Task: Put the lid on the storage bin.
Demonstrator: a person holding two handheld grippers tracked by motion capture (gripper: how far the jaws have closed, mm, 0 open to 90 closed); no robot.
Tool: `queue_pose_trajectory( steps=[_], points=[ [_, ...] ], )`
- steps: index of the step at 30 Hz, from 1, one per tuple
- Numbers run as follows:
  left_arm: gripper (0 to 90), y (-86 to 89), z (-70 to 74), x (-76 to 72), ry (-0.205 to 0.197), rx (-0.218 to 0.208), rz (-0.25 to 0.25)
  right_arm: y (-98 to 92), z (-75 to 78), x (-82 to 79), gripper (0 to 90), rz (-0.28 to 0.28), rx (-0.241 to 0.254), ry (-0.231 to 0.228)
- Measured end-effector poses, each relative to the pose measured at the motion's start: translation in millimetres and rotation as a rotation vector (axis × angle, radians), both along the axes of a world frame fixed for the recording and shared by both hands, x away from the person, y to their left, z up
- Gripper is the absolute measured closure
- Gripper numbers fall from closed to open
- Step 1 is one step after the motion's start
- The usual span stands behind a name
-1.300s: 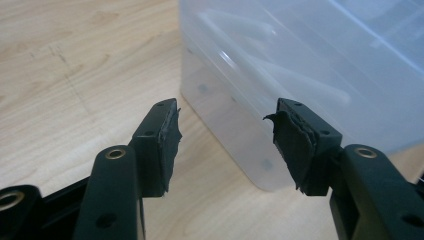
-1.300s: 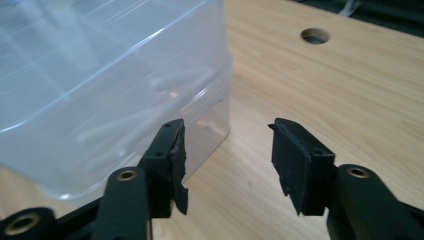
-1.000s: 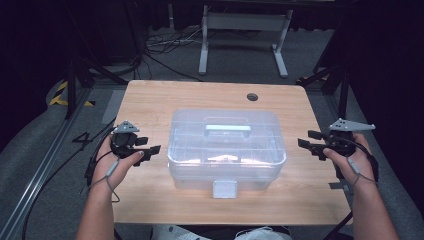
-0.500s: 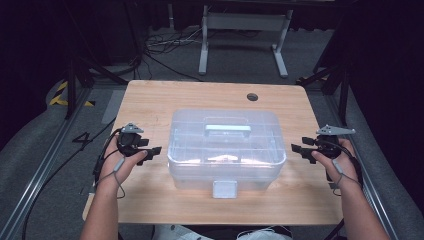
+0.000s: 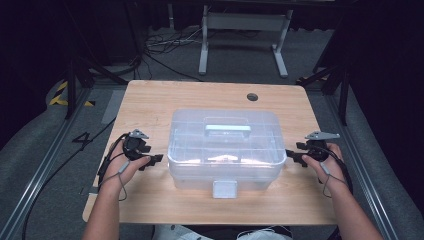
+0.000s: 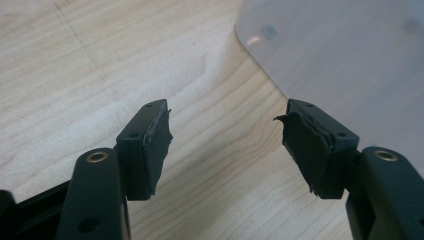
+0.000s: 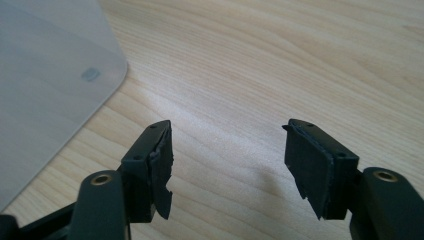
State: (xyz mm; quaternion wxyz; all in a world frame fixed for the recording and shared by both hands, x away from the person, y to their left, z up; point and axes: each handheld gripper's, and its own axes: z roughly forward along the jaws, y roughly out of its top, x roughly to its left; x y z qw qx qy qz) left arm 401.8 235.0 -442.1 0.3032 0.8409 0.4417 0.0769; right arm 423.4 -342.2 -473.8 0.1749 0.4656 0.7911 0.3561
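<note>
Left gripper [image 5: 156, 159] spread, empty, now close to the left wall of the clear plastic box [image 5: 226, 145]; a second ago it sat farther out. Right gripper [image 5: 292, 155] also spread, has dropped and moved in, tips just beside the right wall. Box sits centre frame on the wooden table [image 5: 150, 105], lid shut, handle [image 5: 227, 129] on top, latch [image 5: 224, 189] at the near edge. Reads as closing in from both sides, no contact yet.
</note>
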Motion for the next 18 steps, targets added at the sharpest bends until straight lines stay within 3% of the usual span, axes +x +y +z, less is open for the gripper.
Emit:
queue_pose_trajectory(
  steps=[11, 15, 18],
  points=[
    [33.5, -2.2, -10.6, -1.8, 0.071, 0.034, -0.024, 7.3, -12.6, 0.8, 32.5, 0.033, -0.029, 0.005],
    [31.5, -5.9, -11.4, -4.3, 0.102, 0.100, -0.061, 11.1, -13.6, 0.1, 30.1, 0.053, -0.042, -0.004],
    [31.2, -6.8, -11.0, -5.2, 0.103, 0.097, -0.064, 12.4, -14.3, 0.5, 29.5, 0.055, -0.042, -0.011]
  ],
)
